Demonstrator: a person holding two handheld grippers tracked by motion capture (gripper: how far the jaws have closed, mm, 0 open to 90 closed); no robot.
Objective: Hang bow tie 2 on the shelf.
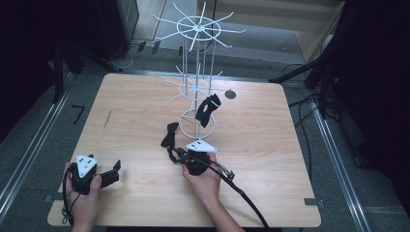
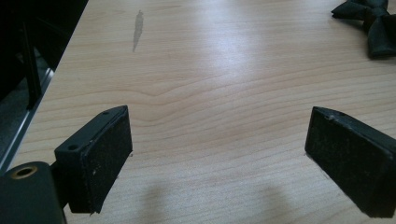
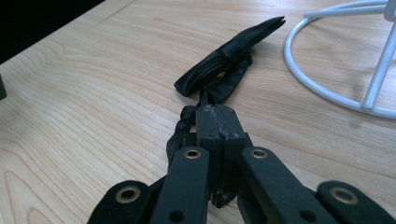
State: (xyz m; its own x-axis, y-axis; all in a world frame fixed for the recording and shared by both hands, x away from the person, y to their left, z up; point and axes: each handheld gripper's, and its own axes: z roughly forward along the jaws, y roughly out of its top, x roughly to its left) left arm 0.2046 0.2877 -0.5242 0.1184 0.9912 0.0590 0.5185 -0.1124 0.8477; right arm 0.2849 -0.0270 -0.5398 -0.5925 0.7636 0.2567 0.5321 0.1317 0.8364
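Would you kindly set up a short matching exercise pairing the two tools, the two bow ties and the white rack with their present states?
Things:
1. left tool
2. right tool
3. bow tie on the table
4. second bow tie

States:
A. hanging on the white wire rack
B. open above bare wood
C. shut on a strap
D. lying by the rack's base ring

Pairs: 1-B, 2-C, 3-D, 4-A
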